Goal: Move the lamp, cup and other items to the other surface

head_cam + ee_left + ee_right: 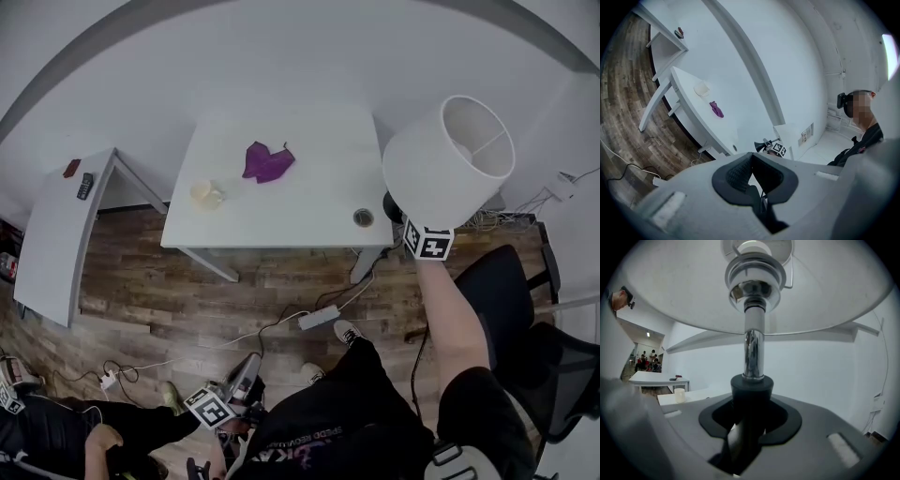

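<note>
Right claw (pixel 750 404) was clenched on the table lamp (pixel 448 159): white drum fabric shade, chrome stem (pixel 753 352), black collar (pixel 751 387). The grip sat on the collar at the foot of the stem. The lamp hung in the air just off the right end of the white tabletop (pixel 309 211), shade tilted toward the far right.

Left claw (pixel 753 171) was low by our legs, jaws apart, nothing between them.

On the white tabletop we noted a pale cup (pixel 206 194) near the left edge, a crumpled purple cloth (pixel 267 162) farther back, and a small grey ring (pixel 363 218) near the right front; we could not tell what the ring was. A second pale tabletop (pixel 56 234) stood well to the left, which we took as the likely destination.

Handling, as judged: the wide shade makes the lamp top-heavy and dents easily, and the chrome looks slippery. The collar is the stiffest hold, so we would carry it upright.
</note>
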`<state>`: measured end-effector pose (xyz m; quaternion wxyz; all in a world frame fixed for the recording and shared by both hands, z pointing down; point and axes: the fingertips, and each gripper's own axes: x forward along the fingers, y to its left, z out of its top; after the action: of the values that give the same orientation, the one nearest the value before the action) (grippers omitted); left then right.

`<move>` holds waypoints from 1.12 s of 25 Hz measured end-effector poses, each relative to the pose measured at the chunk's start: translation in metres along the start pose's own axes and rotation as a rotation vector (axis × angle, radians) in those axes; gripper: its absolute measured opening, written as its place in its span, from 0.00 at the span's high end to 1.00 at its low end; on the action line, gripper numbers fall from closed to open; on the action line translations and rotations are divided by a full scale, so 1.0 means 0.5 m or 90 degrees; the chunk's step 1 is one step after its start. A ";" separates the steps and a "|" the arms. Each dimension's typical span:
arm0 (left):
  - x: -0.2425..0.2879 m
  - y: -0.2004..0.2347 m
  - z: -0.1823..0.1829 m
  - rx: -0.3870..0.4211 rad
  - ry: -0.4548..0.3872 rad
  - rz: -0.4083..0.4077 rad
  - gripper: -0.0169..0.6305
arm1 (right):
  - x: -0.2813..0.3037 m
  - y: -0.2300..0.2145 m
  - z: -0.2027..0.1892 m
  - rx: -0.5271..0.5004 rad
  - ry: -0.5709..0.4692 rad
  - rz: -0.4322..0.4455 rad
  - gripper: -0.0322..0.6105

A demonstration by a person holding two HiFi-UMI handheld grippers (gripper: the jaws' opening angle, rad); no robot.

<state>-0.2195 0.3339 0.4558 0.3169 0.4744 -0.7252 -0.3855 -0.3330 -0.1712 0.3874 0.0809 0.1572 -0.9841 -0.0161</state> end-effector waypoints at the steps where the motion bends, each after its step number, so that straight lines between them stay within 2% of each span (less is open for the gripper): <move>1: -0.001 0.000 -0.004 -0.001 0.006 -0.006 0.98 | -0.015 -0.007 0.001 0.000 -0.002 -0.008 0.75; 13: 0.025 -0.017 -0.043 0.006 0.105 -0.077 0.98 | -0.209 -0.122 0.008 0.000 -0.013 -0.118 0.75; 17: 0.072 -0.040 -0.064 0.010 0.145 -0.108 0.98 | -0.280 -0.208 0.002 0.000 -0.009 -0.173 0.75; 22: 0.125 -0.060 -0.098 0.005 0.184 -0.123 0.98 | -0.364 -0.318 -0.012 0.011 -0.005 -0.234 0.75; 28: 0.214 -0.108 -0.180 0.005 0.246 -0.142 0.98 | -0.457 -0.444 -0.059 0.021 0.011 -0.282 0.75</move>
<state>-0.1588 0.1974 0.4646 0.4036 0.6178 -0.5954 -0.3177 -0.0460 -0.3110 0.3688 0.0814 0.3712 -0.9249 -0.0164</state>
